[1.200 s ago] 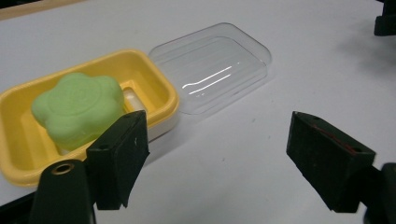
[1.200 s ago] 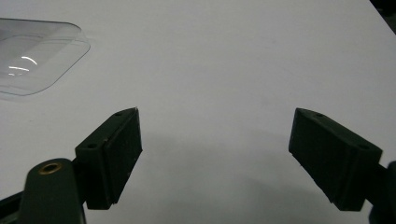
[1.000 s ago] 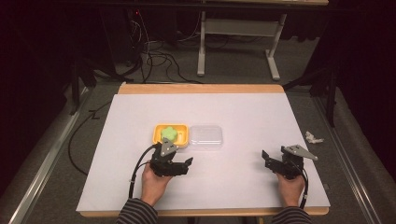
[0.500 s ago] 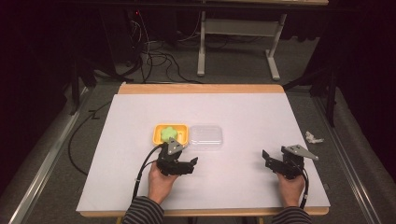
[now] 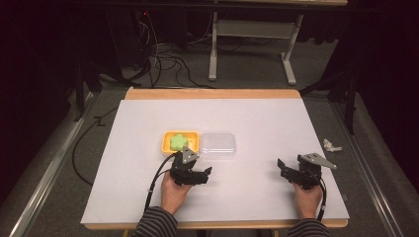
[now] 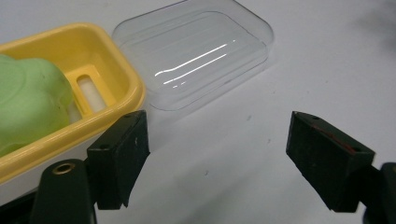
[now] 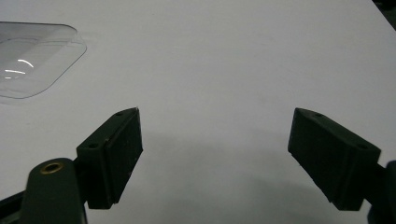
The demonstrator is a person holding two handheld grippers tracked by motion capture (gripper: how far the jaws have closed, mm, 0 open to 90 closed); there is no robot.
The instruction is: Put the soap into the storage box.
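Toward the worktop (image 5: 257,123) near edge, left of centre: left hand-held gripper (image 5: 198,175), jaws wide apart, empty. Just beyond it, yellow dish (image 6: 119,77), glossy moulded plastic, slotted floor, holding green lobed soap (image 6: 28,105), matte. Touching the dish's right side: clear lid (image 6: 196,56), rounded rectangle, long axis left-right, nearer this gripper. Near right corner: right hand-held gripper (image 5: 291,173), spread, empty.

White sheet (image 5: 267,118) covered the tabletop, with bare wood strip (image 5: 212,94) along its far edge. Off the right edge, crumpled paper (image 5: 332,145) lay on the floor. Beyond the far-left corner, tangled cables (image 5: 163,59) sat beside a white desk frame (image 5: 213,54).
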